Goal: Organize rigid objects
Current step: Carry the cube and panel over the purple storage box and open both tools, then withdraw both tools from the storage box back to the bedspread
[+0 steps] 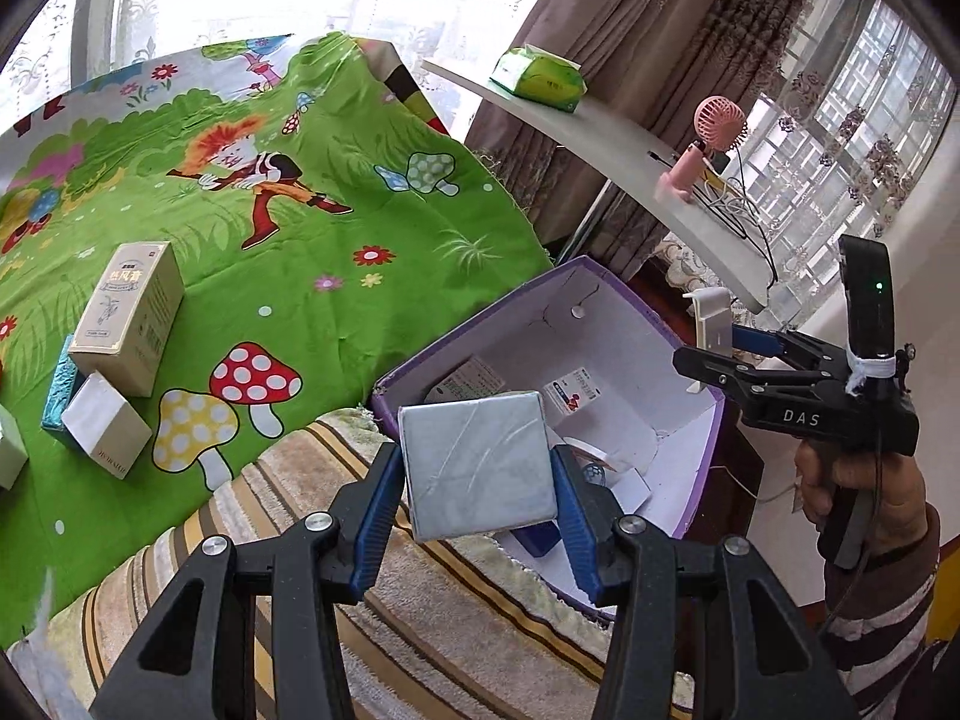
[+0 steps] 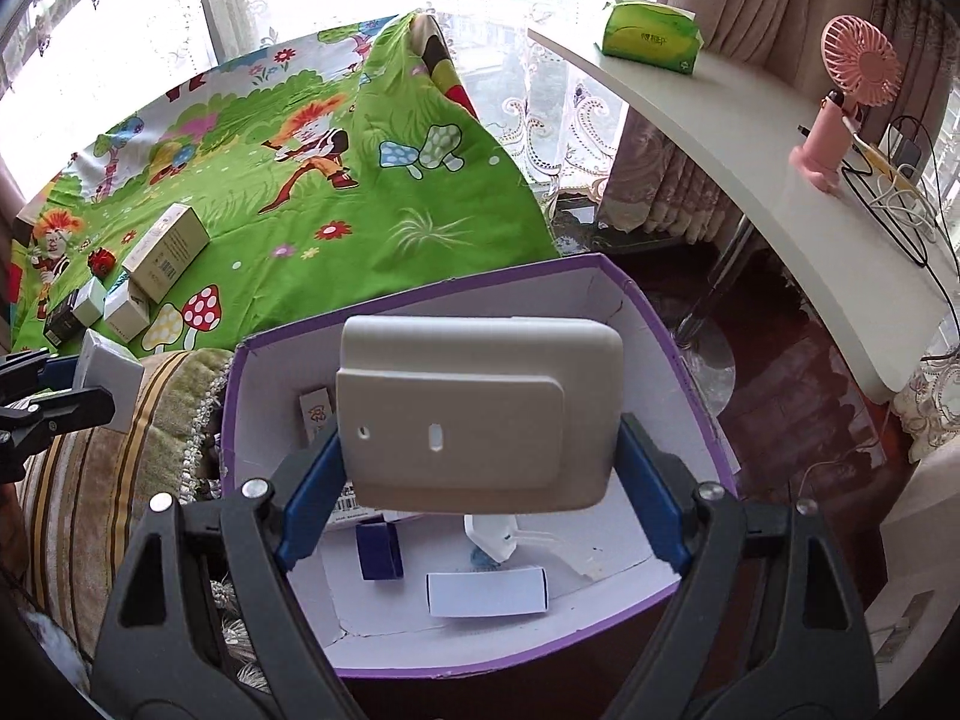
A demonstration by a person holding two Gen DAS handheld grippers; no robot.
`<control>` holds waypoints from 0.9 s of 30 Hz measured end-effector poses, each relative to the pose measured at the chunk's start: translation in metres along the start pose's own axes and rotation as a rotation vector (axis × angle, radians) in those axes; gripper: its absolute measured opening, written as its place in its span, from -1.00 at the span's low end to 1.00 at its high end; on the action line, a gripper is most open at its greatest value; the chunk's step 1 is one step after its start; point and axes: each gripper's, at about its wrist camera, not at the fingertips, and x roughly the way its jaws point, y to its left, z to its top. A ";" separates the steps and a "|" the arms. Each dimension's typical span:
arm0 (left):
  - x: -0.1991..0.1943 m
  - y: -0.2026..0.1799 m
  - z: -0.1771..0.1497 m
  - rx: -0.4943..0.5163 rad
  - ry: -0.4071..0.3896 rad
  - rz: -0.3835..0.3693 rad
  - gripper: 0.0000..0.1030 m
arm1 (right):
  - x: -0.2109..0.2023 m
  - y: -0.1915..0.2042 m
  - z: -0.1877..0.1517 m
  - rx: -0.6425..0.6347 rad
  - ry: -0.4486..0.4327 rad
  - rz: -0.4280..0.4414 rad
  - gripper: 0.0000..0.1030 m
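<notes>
My left gripper (image 1: 477, 483) is shut on a flat silver box (image 1: 480, 465), held at the near rim of the purple cardboard box (image 1: 528, 294). It also shows in the right wrist view (image 2: 111, 375). My right gripper (image 2: 480, 462) is shut on a white plastic holder (image 2: 474, 408), held above the open purple box (image 2: 480, 276). The right gripper shows in the left wrist view (image 1: 720, 354) over the box's far side. Several small items lie inside the box, among them a dark blue box (image 2: 379, 550) and a white card (image 2: 487, 593).
Several boxes stand on the green cartoon cloth (image 1: 336, 228): a beige carton (image 1: 129, 315), a white box (image 1: 107, 423), a teal box (image 1: 60, 390). A striped cushion (image 1: 300, 516) lies beside the purple box. A white table (image 2: 750, 138) holds a tissue pack (image 2: 651, 36) and a pink fan (image 2: 840, 108).
</notes>
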 end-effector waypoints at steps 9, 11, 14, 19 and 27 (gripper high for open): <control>0.007 -0.007 0.001 0.010 0.020 -0.008 0.30 | -0.006 -0.021 0.000 0.053 -0.009 -0.038 0.79; 0.005 -0.003 0.001 -0.007 0.014 0.000 0.30 | -0.006 -0.023 0.000 0.061 -0.013 -0.030 0.79; 0.002 0.002 0.002 -0.029 0.007 0.015 0.30 | -0.008 -0.021 0.002 0.061 -0.020 -0.022 0.79; -0.009 0.015 0.002 -0.062 -0.027 0.049 0.30 | -0.011 -0.015 0.004 0.052 -0.031 -0.007 0.79; -0.019 0.041 -0.002 -0.148 -0.047 0.073 0.30 | -0.008 0.000 0.006 0.032 -0.025 0.019 0.79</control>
